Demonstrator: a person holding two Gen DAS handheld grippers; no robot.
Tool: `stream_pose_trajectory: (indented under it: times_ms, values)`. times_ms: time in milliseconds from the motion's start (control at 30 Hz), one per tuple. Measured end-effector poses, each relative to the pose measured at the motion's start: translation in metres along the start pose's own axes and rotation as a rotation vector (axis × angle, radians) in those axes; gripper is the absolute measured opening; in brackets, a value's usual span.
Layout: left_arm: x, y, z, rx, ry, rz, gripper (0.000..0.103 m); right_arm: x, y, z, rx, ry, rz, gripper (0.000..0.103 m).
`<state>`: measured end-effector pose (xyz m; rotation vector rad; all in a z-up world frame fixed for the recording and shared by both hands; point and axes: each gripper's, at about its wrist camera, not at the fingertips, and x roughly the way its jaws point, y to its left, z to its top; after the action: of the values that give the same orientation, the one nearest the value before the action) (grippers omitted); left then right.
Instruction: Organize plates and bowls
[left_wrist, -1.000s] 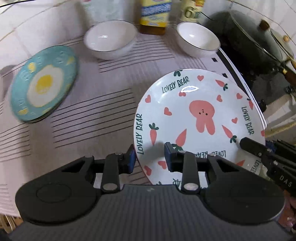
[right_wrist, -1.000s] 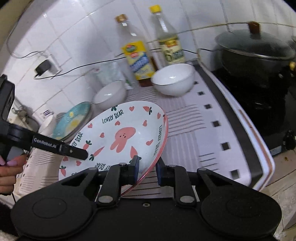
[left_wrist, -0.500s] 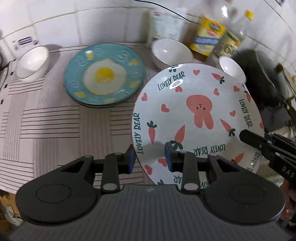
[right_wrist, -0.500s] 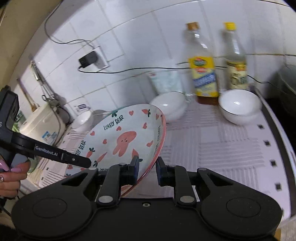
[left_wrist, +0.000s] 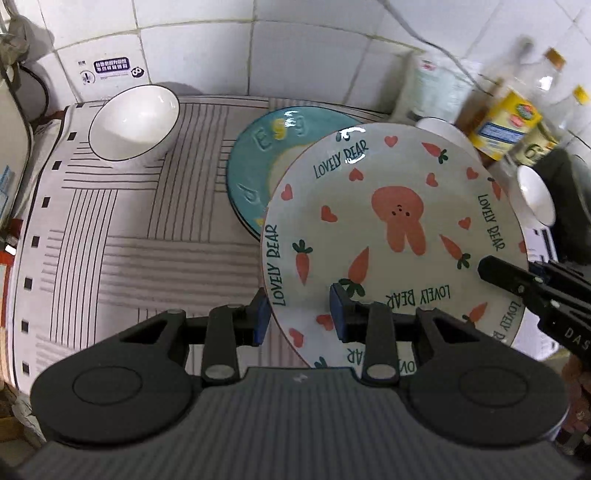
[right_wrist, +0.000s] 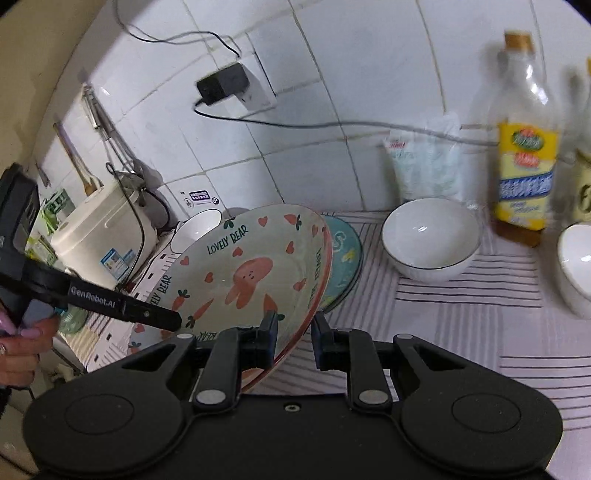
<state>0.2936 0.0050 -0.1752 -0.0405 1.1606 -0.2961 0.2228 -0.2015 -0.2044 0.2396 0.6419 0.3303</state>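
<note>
Above the striped mat (left_wrist: 147, 266), the bunny plate (left_wrist: 391, 236) hung tilted, partly over the teal egg plate (left_wrist: 255, 162). The left gripper (left_wrist: 299, 314) pinched its near-left rim and the right gripper (right_wrist: 293, 336) pinched its near-right rim. Glazed ceramic like this probably handled stiff, slick and breakable, so opposite rim holds suited it. A white bowl (left_wrist: 135, 123) sat far left.

left wrist: steeply down, close | right wrist: shallower, toward wall | shared: rabbit plate (left_wrist: 391, 229) (right_wrist: 251, 273)
</note>
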Motion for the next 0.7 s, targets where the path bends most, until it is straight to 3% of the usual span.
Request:
stream_pose_trajectory:
  times_ms: [367,700]
  values:
    - [0.053,0.032,0.049,0.035,0.083,0.057,0.033,0.072,-0.006,0.010,0.088,0.049,-0.025,0.024]
    - [0.083,0.037,0.073,0.076,0.145,0.040,0.033,0.103,0.003,0.025,0.077,0.121,-0.167,0.024]
